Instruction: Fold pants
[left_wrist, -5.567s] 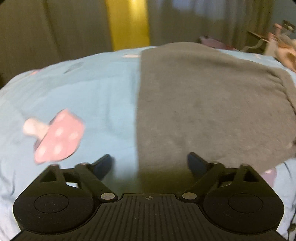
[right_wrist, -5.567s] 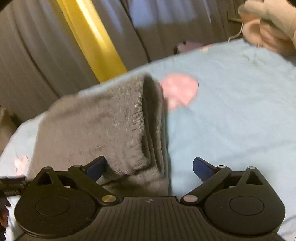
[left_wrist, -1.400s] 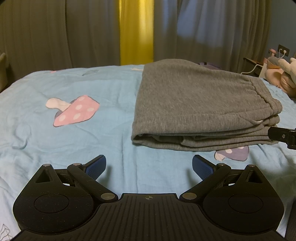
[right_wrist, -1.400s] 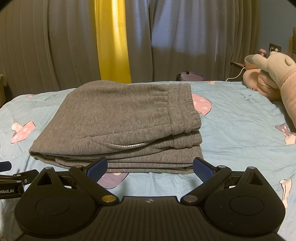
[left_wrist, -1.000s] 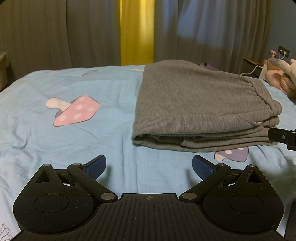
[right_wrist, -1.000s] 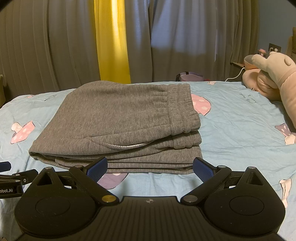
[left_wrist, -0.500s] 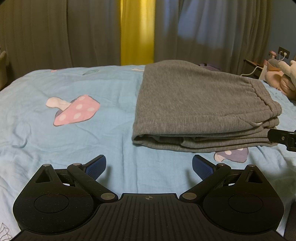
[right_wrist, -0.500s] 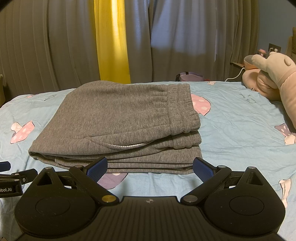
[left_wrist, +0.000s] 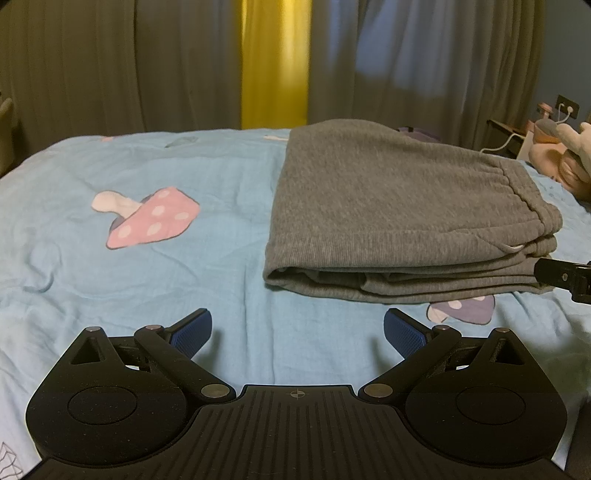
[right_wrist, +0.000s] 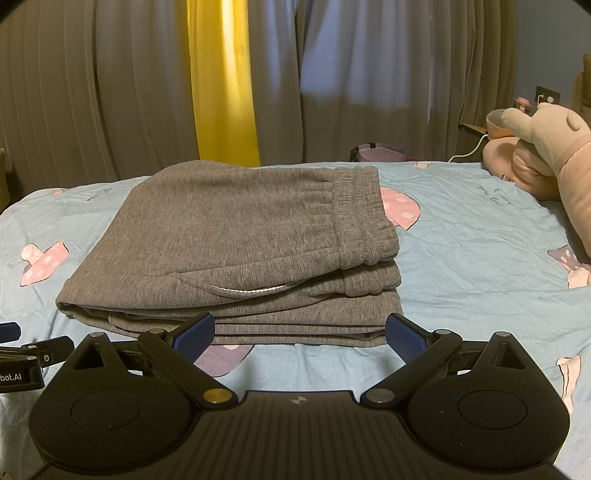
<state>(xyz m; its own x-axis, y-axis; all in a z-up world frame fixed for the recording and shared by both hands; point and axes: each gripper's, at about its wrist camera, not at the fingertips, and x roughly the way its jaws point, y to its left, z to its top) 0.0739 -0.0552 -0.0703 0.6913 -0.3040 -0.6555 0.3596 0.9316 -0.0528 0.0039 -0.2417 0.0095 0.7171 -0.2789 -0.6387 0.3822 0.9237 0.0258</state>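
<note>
The pants, handled seconds ago, are now left stacked at twelve o'clock, seemingly finished, both grippers spread empty.

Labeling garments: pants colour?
Plain grey knit; the pants show best in the right wrist view.

Grey ribbed pants, folded into a flat layered stack, elastic waistband on top at right, lying on the bed.
</note>
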